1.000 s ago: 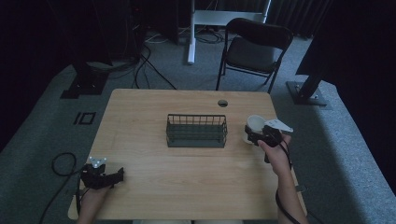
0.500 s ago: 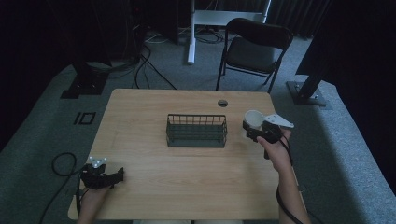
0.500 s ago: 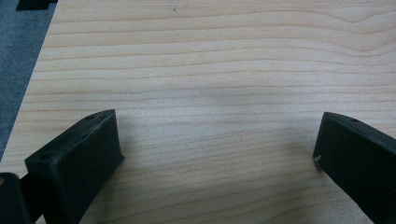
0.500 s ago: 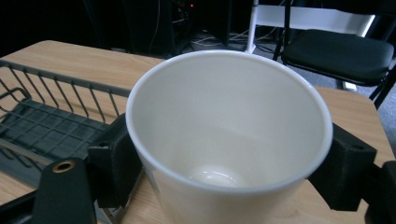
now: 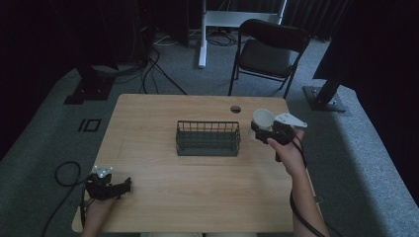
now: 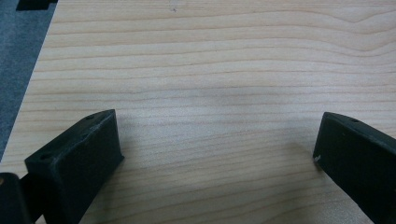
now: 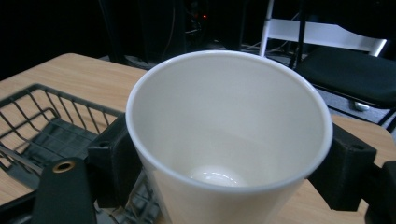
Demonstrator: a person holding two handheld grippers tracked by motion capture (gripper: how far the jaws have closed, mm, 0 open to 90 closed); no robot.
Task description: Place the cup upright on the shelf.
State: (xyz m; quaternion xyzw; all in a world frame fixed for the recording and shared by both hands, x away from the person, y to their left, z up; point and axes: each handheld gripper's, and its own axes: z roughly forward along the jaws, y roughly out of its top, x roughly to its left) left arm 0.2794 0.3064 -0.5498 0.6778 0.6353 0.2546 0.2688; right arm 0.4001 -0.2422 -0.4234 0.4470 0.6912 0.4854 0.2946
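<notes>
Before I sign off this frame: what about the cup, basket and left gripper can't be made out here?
- White cup: outer wall and base, cut off by the bottom edge in the right gripper view.
- Wire basket: contents too small and dim in the high view; the cup hides its near end in the right gripper view.
- Left gripper: body out of frame.
</notes>
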